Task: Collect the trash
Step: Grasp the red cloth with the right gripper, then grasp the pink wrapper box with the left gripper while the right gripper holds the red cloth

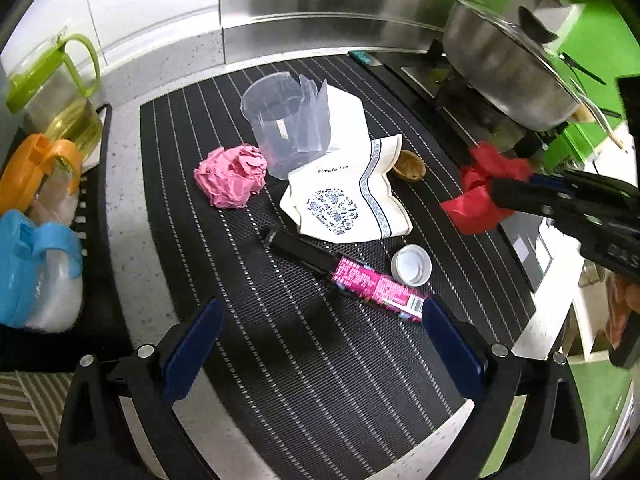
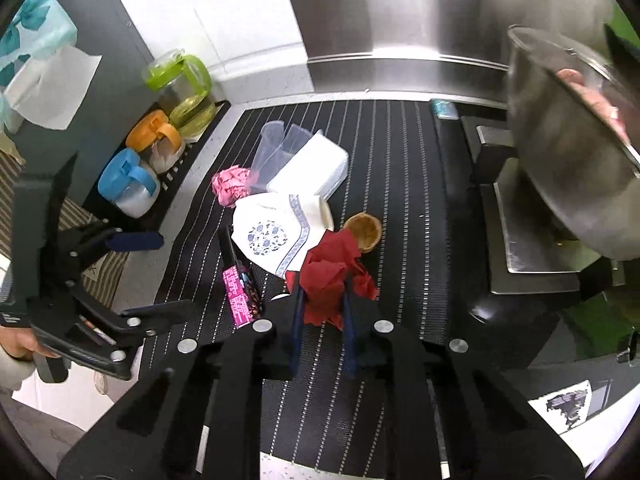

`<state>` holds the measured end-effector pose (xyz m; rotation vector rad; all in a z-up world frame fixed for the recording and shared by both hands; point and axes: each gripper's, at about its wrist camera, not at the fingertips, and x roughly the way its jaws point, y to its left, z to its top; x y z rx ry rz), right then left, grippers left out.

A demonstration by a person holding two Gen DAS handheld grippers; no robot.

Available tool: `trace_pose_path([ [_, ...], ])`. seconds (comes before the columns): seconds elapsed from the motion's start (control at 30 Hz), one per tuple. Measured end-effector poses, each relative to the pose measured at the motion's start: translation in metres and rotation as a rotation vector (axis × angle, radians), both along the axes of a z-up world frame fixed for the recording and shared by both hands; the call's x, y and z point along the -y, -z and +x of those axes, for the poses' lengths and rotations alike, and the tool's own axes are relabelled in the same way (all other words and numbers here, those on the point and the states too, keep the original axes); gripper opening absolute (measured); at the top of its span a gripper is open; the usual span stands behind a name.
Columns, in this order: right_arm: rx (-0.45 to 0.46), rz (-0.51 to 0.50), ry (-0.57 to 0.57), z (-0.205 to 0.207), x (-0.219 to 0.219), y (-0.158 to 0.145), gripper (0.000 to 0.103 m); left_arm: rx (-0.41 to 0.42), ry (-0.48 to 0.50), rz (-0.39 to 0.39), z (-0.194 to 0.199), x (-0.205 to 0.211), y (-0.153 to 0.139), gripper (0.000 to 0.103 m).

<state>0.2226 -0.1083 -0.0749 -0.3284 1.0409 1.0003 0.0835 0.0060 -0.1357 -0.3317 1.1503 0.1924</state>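
Observation:
My right gripper (image 2: 322, 288) is shut on a crumpled red paper (image 2: 334, 270) and holds it above the black striped mat (image 2: 400, 184); the red paper also shows in the left wrist view (image 1: 480, 190). My left gripper (image 1: 320, 320) is open and empty, low over the mat's near part, with a pink-labelled black tube (image 1: 360, 280) just ahead of it. A crumpled pink paper (image 1: 231, 176) lies left of a clear measuring cup (image 1: 286, 120). A white bottle cap (image 1: 411, 265) and a brown nutshell-like piece (image 1: 408, 166) lie near a printed napkin pack (image 1: 348, 204).
A steel pot (image 1: 508, 68) stands on the stove at the right. Jars with green (image 1: 56, 92), orange (image 1: 40, 172) and blue (image 1: 36, 264) lids line the left edge. A white napkin stack (image 2: 310, 170) lies behind the cup. The counter edge runs along the front.

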Motion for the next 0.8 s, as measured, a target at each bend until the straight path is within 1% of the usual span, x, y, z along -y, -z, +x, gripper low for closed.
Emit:
trace_pose_path([
  [0.07,0.004,0.005,0.008,0.003,0.005,-0.002,0.016,-0.016,-0.030,-0.013,0.004,0.001,0.005,0.096],
  [0.23,0.000,0.012,0.018,0.008,0.016,-0.001,0.016,-0.055,-0.142,-0.046,0.015,0.000,0.023,0.096],
  [0.37,-0.009,0.012,0.017,0.012,0.023,0.003,0.016,-0.058,-0.188,-0.057,0.022,0.002,0.032,0.095],
  [0.43,-0.011,0.013,0.016,0.014,0.024,0.005,0.016,-0.064,-0.204,-0.065,0.025,0.002,0.037,0.089],
  [0.47,-0.012,0.013,0.015,0.014,0.025,0.005,0.016,-0.069,-0.209,-0.067,0.026,0.002,0.039,0.083],
  [0.53,-0.014,0.015,0.015,0.016,0.025,0.006,0.016,-0.071,-0.218,-0.059,0.026,0.002,0.040,0.083],
  [0.63,-0.017,0.020,0.013,0.018,0.025,0.006,0.016,-0.078,-0.223,-0.049,0.024,0.000,0.041,0.076],
  [0.7,-0.017,0.025,0.011,0.018,0.024,0.005,0.016,-0.085,-0.219,-0.039,0.021,-0.001,0.040,0.067],
  [0.73,-0.019,0.027,0.010,0.018,0.023,0.005,0.016,-0.089,-0.215,-0.033,0.019,-0.002,0.040,0.065],
  [0.8,-0.020,0.031,0.006,0.017,0.021,0.005,0.016,-0.097,-0.212,-0.023,0.018,-0.004,0.039,0.053],
])
